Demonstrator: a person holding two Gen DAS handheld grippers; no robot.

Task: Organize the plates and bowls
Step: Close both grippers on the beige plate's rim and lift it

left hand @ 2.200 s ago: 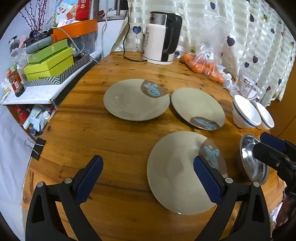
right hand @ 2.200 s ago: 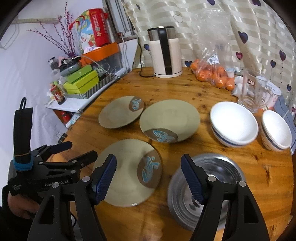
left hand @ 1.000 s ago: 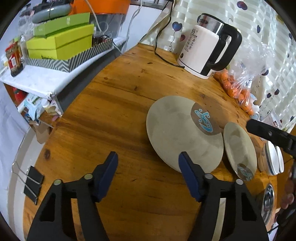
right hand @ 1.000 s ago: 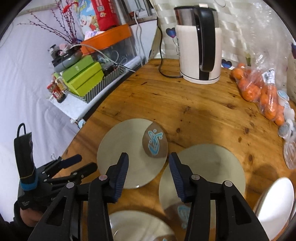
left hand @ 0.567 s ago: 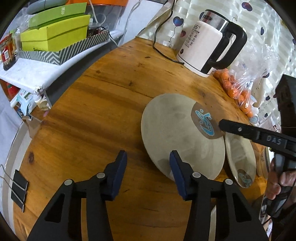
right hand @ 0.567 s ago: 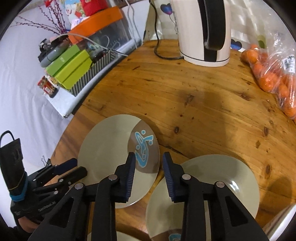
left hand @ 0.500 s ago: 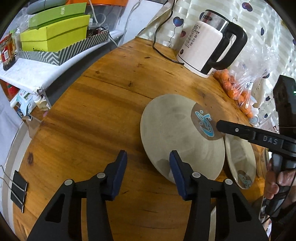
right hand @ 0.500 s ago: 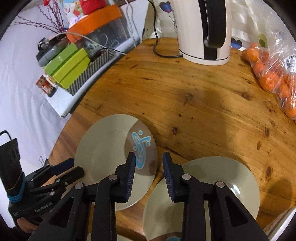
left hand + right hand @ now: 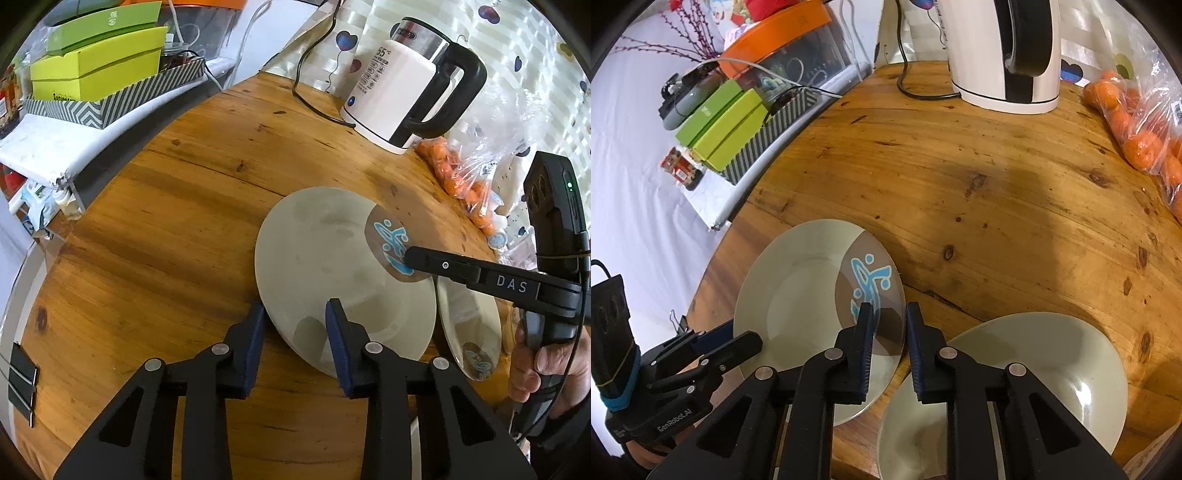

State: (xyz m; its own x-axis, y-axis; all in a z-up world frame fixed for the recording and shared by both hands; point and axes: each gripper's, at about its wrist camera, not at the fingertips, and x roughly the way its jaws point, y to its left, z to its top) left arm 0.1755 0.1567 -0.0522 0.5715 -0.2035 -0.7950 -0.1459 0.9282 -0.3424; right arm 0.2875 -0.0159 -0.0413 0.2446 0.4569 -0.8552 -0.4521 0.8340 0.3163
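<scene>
Stacking: not begun | both my grippers, left (image 9: 295,325) and right (image 9: 888,325), closing across far plate (image 9: 332,258) rim, not yet gripping | neighbouring plate (image 9: 1034,369), bowls remaining

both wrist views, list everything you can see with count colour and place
round wooden table: one, brown, under everything
beige round plates with a brown patch and blue motif: two in view, one between both grippers, its neighbour beside it
white electric kettle with black handle: one, far edge of table
clear bag of oranges: one, right of kettle
green boxes: stacked on a striped tray, side shelf
black binder clips: two, table's left edge
left gripper: black, blue fingers closing across the plate's near rim
right gripper: black, blue fingers closing across the rim at the brown patch
hand: one, on the right gripper's handle
</scene>
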